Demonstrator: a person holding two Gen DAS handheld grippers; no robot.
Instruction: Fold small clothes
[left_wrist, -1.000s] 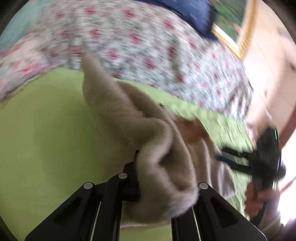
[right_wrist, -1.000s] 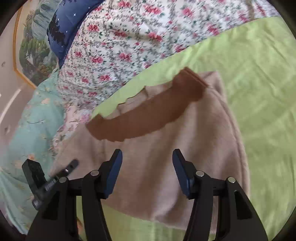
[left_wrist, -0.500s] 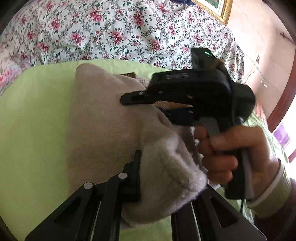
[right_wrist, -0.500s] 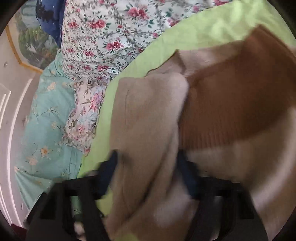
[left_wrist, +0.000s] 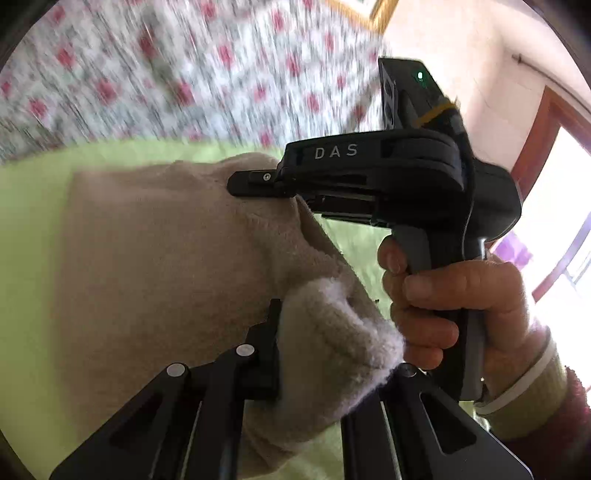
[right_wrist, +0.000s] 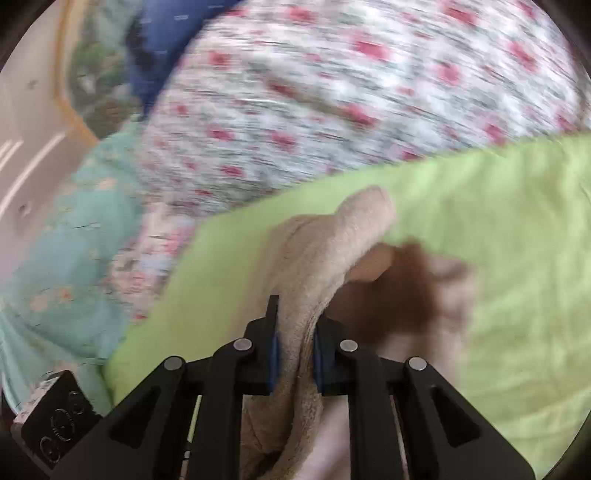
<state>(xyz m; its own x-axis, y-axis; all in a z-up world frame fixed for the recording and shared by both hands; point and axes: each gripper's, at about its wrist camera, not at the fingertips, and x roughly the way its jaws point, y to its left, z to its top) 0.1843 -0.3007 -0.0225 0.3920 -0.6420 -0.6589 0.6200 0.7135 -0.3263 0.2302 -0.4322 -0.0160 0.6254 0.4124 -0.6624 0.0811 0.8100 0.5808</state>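
Mid-fold: L tongs (left_wrist: 325, 354) & R tongs (right_wrist: 293, 354) both clamp the beige garment (left_wrist: 166, 258) above green bedsheet (right_wrist: 480, 206); next, prob. lay flat, release.

A lime-green sheet (right_wrist: 480, 206) covers the bed, a beige fleece garment (left_wrist: 166, 258) (partly lifted) on it

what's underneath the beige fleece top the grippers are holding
A lime green sheet shows under and around the beige top. Both the left gripper and the right gripper pinch its folds. Whatever lies directly beneath the top's middle is covered.
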